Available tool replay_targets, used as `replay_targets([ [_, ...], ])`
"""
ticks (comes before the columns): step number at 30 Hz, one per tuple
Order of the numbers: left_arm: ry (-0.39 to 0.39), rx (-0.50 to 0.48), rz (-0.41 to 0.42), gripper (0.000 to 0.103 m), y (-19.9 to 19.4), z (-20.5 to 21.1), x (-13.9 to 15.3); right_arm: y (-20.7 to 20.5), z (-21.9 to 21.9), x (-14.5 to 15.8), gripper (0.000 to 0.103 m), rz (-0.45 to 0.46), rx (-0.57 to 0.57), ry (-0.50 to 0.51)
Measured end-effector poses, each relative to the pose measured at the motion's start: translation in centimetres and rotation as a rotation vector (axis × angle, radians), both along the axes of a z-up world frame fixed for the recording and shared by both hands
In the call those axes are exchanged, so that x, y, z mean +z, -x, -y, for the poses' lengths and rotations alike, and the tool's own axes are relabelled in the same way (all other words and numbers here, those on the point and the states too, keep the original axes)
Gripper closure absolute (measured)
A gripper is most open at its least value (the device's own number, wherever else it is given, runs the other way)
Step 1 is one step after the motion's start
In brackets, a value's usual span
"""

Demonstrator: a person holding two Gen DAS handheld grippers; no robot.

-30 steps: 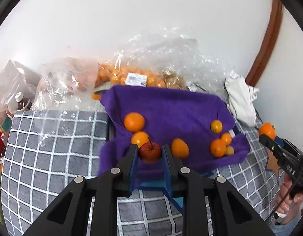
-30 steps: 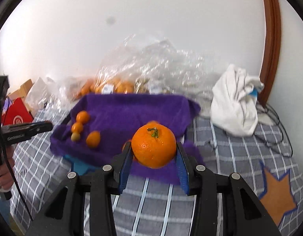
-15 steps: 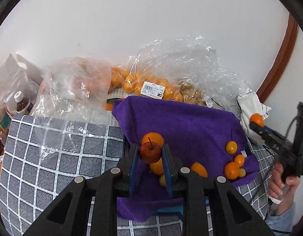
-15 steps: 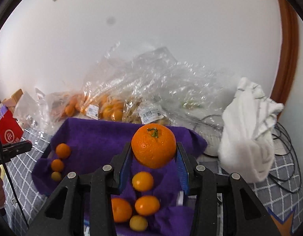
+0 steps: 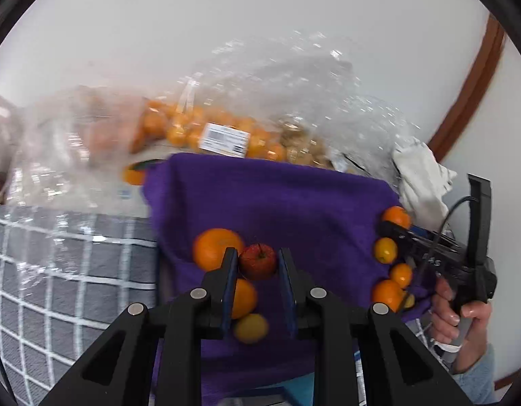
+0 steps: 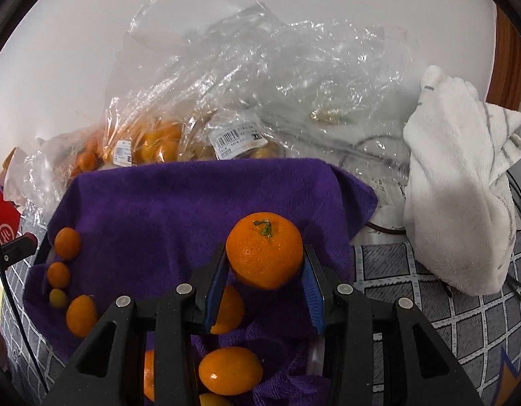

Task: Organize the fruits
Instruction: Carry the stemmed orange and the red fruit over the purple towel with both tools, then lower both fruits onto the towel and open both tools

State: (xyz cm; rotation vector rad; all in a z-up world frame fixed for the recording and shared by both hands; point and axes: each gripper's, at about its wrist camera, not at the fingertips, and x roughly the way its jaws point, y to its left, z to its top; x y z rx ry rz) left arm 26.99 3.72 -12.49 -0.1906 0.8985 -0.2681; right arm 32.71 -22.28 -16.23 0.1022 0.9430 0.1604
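White wall behind; grey checked cloth point(image 6: 426, 308) covers the surface, purple towel point(image 6: 179, 209) spread on it. Left gripper point(image 5: 257, 265) clamps a small red apple point(image 5: 257, 261) between narrow fingers, above the towel's left part, beside a loose orange point(image 5: 213, 247). Right gripper point(image 6: 264, 264) clamps a stemmed orange point(image 6: 264, 253) above the towel's right edge. Small oranges point(image 6: 67, 243) lie on the towel. Clear plastic bags point(image 6: 260, 77) of fruit behind; white cloth point(image 6: 459, 209) at right.
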Motion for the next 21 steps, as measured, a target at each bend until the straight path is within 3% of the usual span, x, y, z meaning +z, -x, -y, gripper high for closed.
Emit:
replay_targets([
  [6, -0.004, -0.034, -0.052, 0.08, -1.4, 2.6, -1.4, 0.7, 0.1, 0.4, 0.06, 0.013, 0.016, -0.013],
  [11, -0.064, -0.023, -0.103, 0.08, -2.3, 4.5, -2.8, 2.3, 0.5, 2.6, 0.056, 0.051, 0.01, -0.019],
  [21, -0.118, 0.017, -0.152, 0.08, -2.5, 5.5, -4.0, 7.9, 0.8, 6.0, 0.054, 0.095, 0.0, 0.013],
])
